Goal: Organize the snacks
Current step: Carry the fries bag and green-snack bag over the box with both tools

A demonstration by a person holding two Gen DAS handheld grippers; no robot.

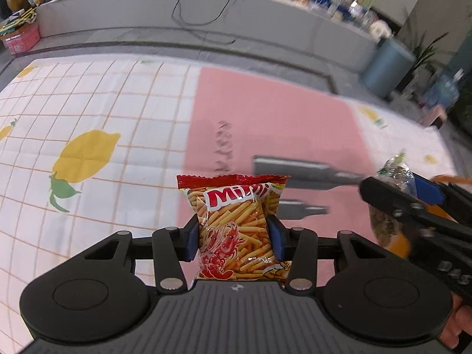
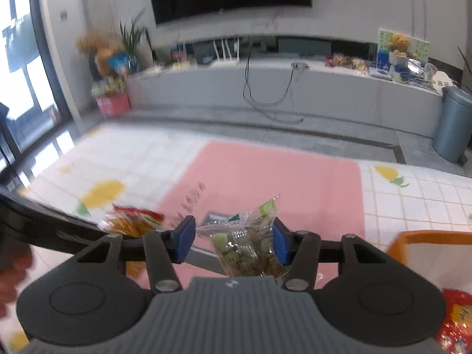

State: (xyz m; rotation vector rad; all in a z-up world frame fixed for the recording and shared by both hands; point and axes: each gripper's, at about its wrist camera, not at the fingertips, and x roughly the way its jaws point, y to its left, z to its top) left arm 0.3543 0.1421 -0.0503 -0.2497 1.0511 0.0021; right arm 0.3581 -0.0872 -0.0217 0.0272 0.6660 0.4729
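Both grippers held a snack packet above the pink mat.

From the left wrist, the left gripper (image 1: 233, 236) had its blue pads pressed against both sides of the red Mimi shrimp-stick bag (image 1: 234, 227), held upright over the pink mat (image 1: 265, 112); only this view showed the bag's label clearly, with the right gripper (image 1: 398, 200) close at the right edge, and the lemon-print tablecloth (image 1: 88, 112) lying bare to the left. From the right wrist, the right gripper (image 2: 234, 242) had its fingers clamped on a clear green-labelled snack packet (image 2: 247, 244); only here did an orange-rimmed bin (image 2: 427, 242) appear at the right, beside a red packet (image 2: 455, 321). The mat ahead lay bare to its far edge.
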